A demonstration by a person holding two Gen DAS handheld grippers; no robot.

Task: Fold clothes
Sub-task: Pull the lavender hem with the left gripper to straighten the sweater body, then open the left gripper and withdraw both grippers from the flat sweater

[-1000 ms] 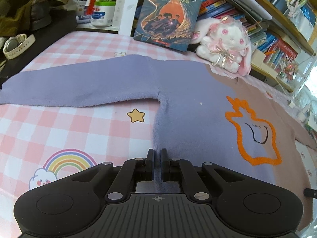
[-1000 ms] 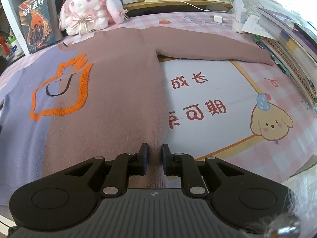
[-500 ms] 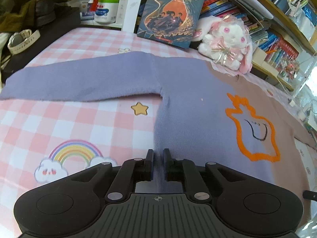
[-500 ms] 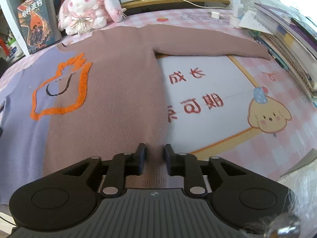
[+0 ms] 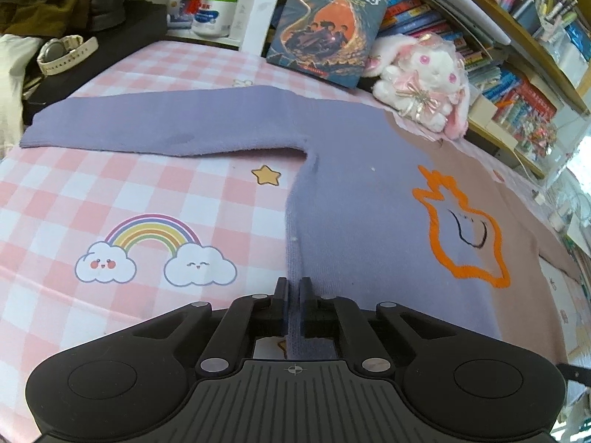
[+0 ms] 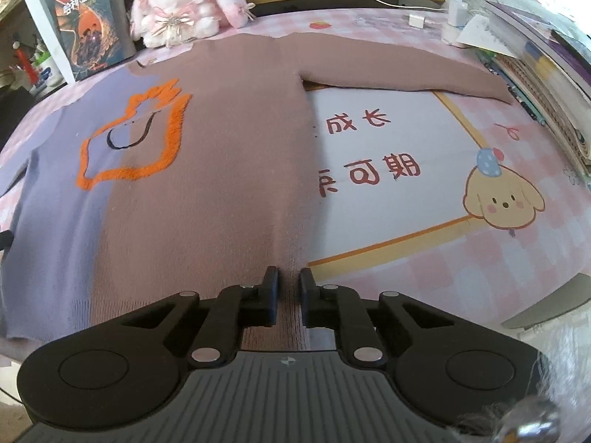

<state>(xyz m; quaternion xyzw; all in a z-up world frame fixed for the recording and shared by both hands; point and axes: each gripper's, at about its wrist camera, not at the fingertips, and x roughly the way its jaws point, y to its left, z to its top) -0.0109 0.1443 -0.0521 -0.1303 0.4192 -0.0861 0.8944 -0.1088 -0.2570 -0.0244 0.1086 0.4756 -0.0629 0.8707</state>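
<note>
Now one sweater (image 5: 354,199), left tongs (image 5: 293,288) pinching hem, right tongs (image 6: 288,280) closing on hem.

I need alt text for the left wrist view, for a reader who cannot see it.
The left gripper is shut on the lower hem of a purple and brown sweater, spread flat on a pink checked cloth. A plush rabbit sits behind it.

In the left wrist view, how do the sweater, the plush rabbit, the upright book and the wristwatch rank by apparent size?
1. sweater
2. upright book
3. plush rabbit, not much smaller
4. wristwatch

All but the sweater sit far back, so only apparent size is ranked.
</note>
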